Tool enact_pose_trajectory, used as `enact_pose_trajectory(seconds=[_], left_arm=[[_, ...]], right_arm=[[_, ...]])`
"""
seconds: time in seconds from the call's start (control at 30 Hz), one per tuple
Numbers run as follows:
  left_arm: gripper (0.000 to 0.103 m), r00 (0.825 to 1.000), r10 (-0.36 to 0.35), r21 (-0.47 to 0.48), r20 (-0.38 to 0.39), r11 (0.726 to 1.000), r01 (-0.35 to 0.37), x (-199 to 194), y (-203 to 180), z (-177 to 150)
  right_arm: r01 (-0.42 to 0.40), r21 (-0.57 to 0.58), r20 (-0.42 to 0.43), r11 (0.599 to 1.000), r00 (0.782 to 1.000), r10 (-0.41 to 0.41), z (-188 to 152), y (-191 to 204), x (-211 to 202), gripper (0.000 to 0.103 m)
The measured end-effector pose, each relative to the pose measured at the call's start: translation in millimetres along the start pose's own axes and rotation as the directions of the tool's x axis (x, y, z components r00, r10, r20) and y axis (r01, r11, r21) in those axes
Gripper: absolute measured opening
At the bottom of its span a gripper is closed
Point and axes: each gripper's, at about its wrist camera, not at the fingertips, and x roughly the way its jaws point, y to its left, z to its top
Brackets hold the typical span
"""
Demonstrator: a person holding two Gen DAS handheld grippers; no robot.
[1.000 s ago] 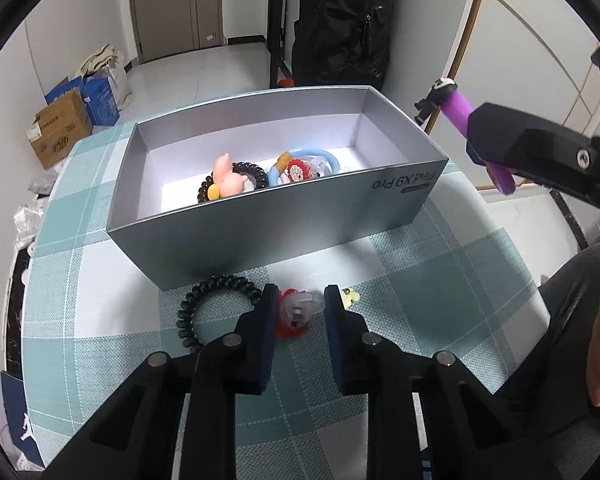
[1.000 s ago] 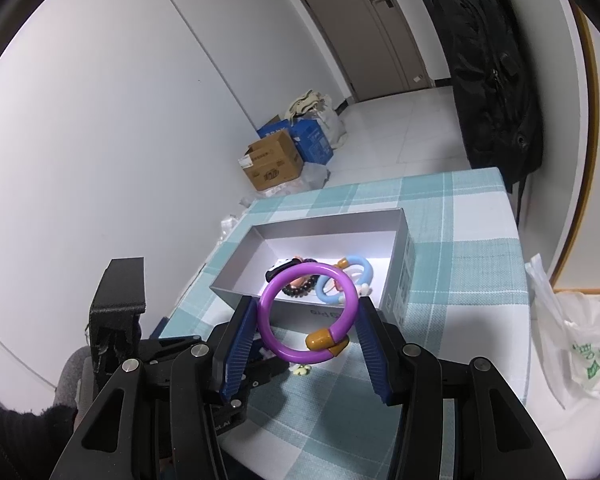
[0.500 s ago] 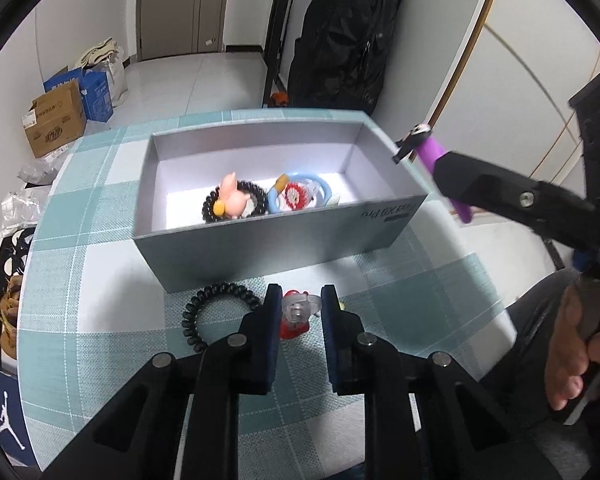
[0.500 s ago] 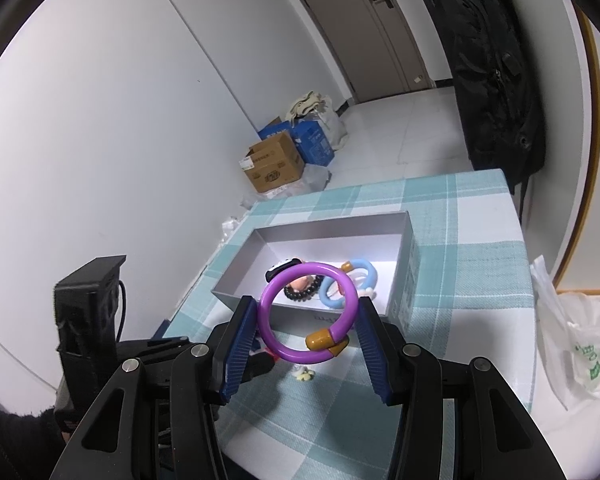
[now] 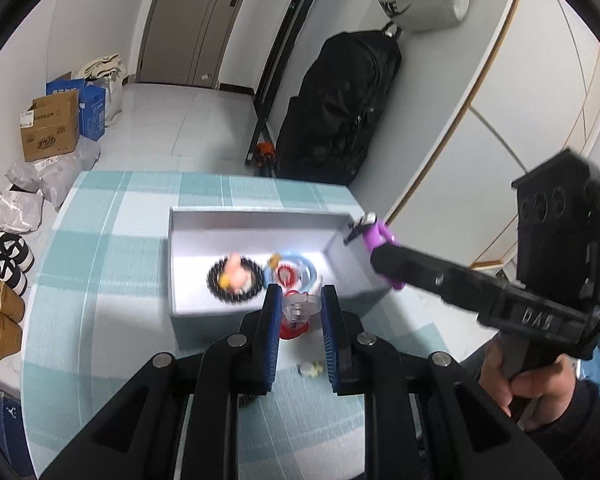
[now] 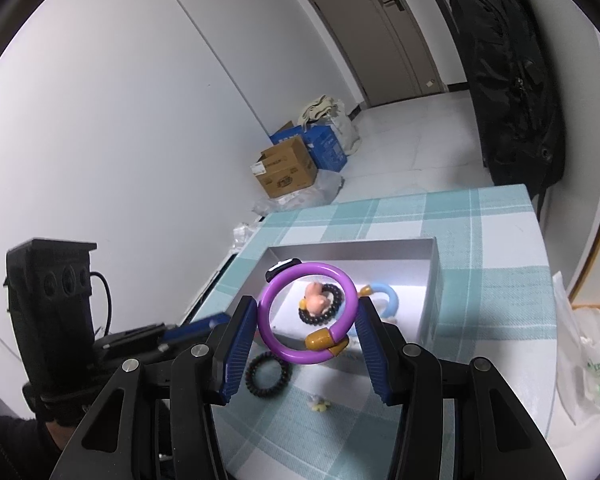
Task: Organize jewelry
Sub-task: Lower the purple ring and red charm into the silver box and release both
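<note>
The left gripper has lifted its red-and-clear charm off the bench toward the grey box ahead (drop-off looks next); right gripper jaws stay clamped on the purple bangle.

Standing against white walls — a grey door and a tall black bag. Sitting on the pale tiled floor — a cardboard box, a blue box, shoes. Covering the table, a teal checked cloth.
</note>
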Motion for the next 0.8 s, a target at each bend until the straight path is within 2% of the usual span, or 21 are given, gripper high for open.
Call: enact_pose_trajectory(seconds=[0.13,0.37,0.57,0.8], left_arm=[[0.015,1.000,-0.006,-0.019,0.018,1.000,0.006,6,8,12],[0.015,1.000,-0.015,-0.089,0.002,0.996,0.016,26,26,26],[0.015,0.999,0.020,-0.099,-0.026,0.995,-0.023,39,32,27],[0.015,0.999,0.021,-0.100,-0.050,0.995,-0.026,51,35,29]], right_arm=[[-0.002,0.000,-0.006,1.000,1.000,0.002,5,-1,6,0.049],[0.007,0.006,-0.038,1.000,0.999,-0.007,12,-8,22,0.049],[0.005,0.023,-0.065,1.000,0.998,-0.004,18,-14,38,0.049],[-0.003,0.043,-0.074,0.999,0.997,0.006,26,-19,50,0.049]])
